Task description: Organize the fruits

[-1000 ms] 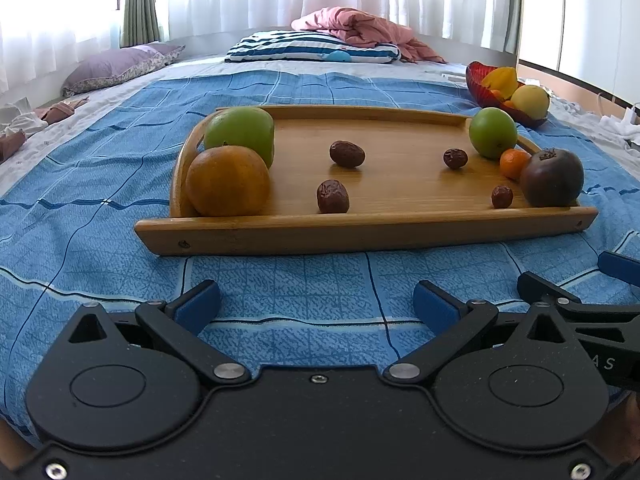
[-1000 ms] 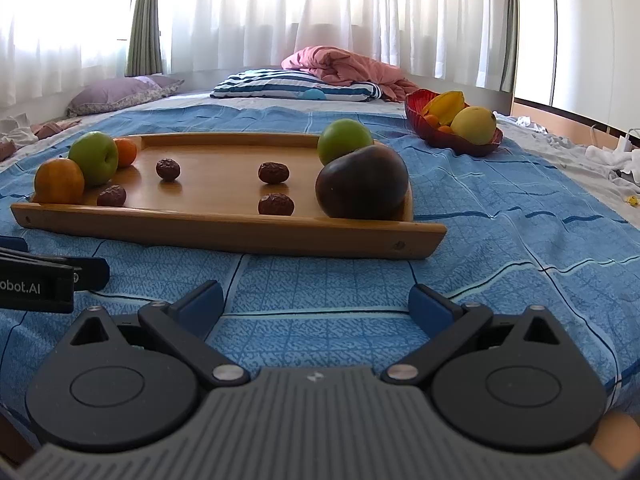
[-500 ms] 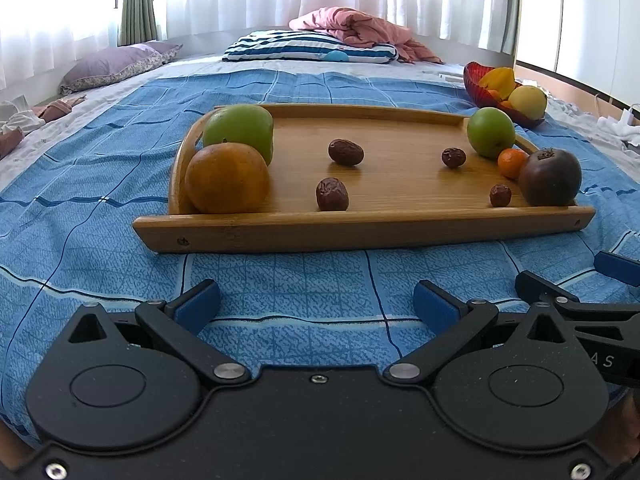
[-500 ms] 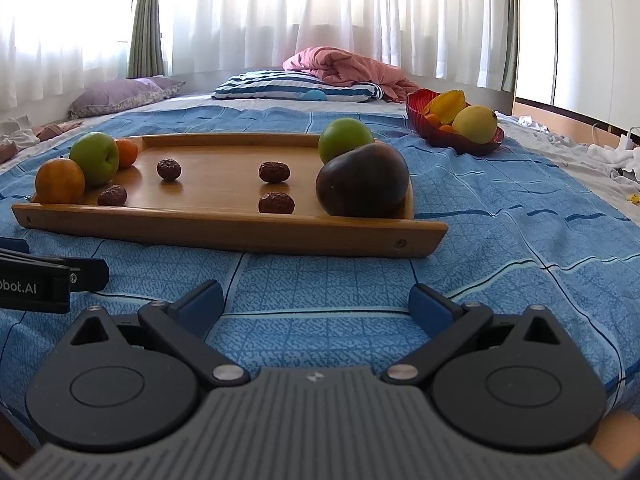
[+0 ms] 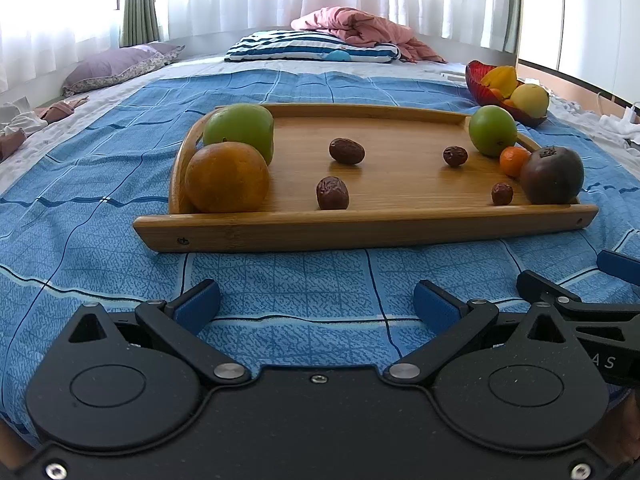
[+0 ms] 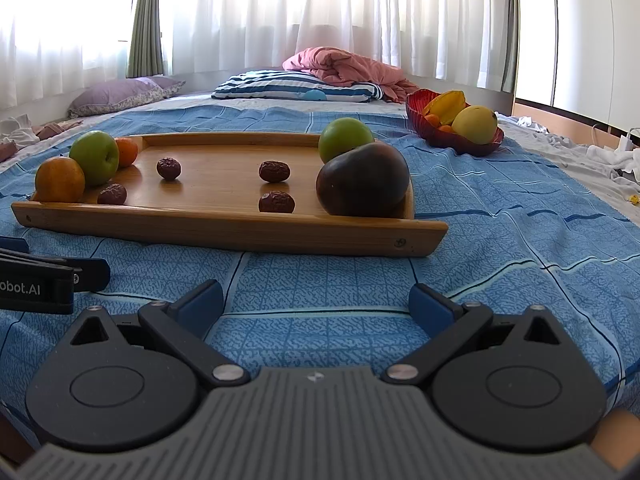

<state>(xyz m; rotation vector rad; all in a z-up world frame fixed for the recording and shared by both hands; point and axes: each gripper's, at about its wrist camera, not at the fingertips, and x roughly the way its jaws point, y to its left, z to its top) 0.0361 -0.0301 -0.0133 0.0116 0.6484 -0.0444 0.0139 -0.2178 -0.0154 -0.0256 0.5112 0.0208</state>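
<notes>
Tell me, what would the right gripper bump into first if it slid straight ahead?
Probably the wooden tray: the right gripper, jaws open, points at its near edge, with a date just behind. Depth is hard to judge.

Bare blue bedspread (image 5: pixel 312 280) lies between and ahead of both pairs of spread fingers (image 6: pixel 200 304), up to the wooden tray (image 6: pixel 224 228) rim. Past that low rim, dates (image 6: pixel 276 202) leave wide gaps; the dark fruit (image 6: pixel 362 184) blocks the right-hand corner
</notes>
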